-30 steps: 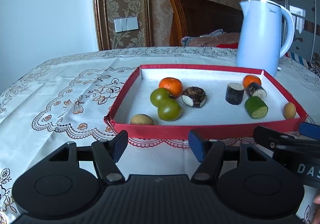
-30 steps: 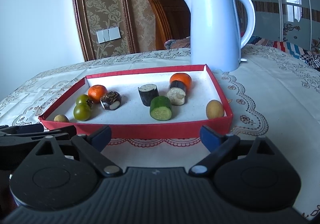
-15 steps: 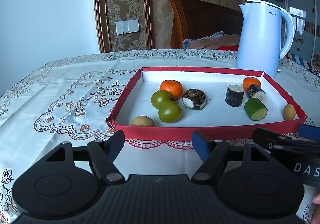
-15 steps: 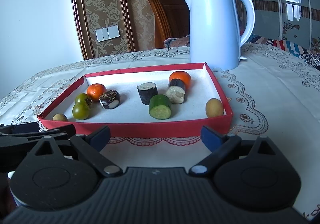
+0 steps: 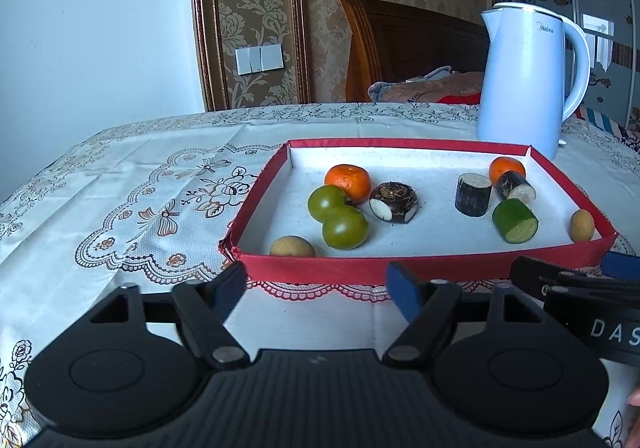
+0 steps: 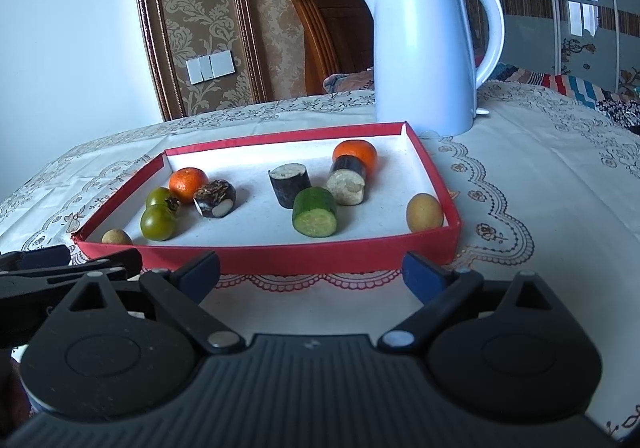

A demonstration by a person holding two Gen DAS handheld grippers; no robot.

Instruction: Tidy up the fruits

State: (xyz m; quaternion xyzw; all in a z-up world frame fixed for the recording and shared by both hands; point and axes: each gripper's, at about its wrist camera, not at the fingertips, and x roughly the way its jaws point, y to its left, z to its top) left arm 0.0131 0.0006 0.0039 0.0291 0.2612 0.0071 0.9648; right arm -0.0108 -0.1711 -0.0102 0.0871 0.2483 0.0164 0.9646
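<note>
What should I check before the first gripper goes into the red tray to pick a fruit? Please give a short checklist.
1. Left gripper jaws open and holding nothing: ok.
2. Right gripper jaws open and holding nothing: ok.
3. Both grippers outside the red tray, short of its near wall: ok.
4. Fruits lying inside the tray, none on the tablecloth: ok.
5. Two green tomatoes apart for a clean grip: not ok, they touch.
6. Kettle clear of the tray: ok, it stands behind it.

Soft daylight, seemingly coming from the right, is filling both sharp views — faint shadows are lying under the fruit in the tray (image 5: 432, 266), while fisheye distortion is bending the darkening edges.
</note>
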